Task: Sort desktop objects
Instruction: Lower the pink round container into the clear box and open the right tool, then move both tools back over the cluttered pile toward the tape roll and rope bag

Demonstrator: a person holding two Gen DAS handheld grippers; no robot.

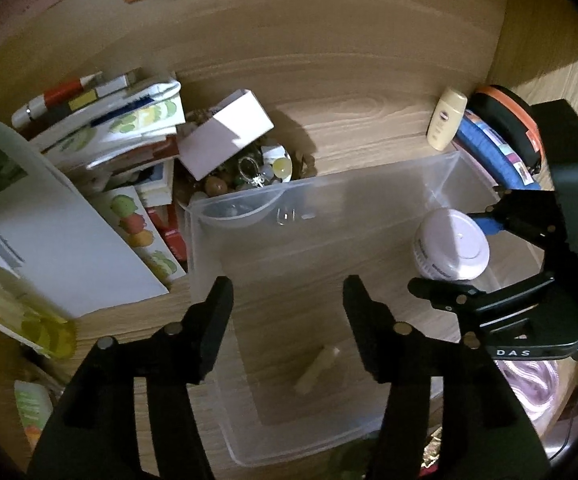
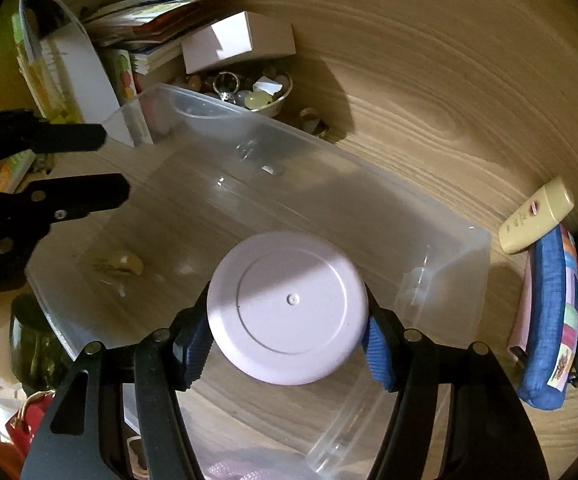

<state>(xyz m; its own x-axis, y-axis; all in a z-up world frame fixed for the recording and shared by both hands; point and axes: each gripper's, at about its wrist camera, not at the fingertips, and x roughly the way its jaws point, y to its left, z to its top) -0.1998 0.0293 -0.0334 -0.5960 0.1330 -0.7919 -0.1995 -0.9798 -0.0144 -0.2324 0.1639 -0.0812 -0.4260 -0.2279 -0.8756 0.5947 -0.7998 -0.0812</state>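
A clear plastic bin [image 1: 249,216] sits on the wooden desk; it also shows in the right wrist view [image 2: 465,236]. A small pale yellow object [image 1: 316,370] lies on its floor, also seen from the right wrist [image 2: 125,266]. My right gripper [image 2: 289,340] is shut on a lavender-lidded jar [image 2: 289,308] and holds it over the bin's right end; the jar [image 1: 451,246] and that gripper [image 1: 485,256] show in the left wrist view. My left gripper [image 1: 287,308] is open and empty above the bin's near side; it shows in the right wrist view [image 2: 109,168].
A pile of books [image 1: 109,128] and a white box [image 1: 225,132] over a bowl of trinkets [image 1: 249,172] stand left of the bin. A cream bottle [image 1: 445,120], a blue pouch [image 2: 549,320] and an orange-rimmed case [image 1: 509,120] lie at its right.
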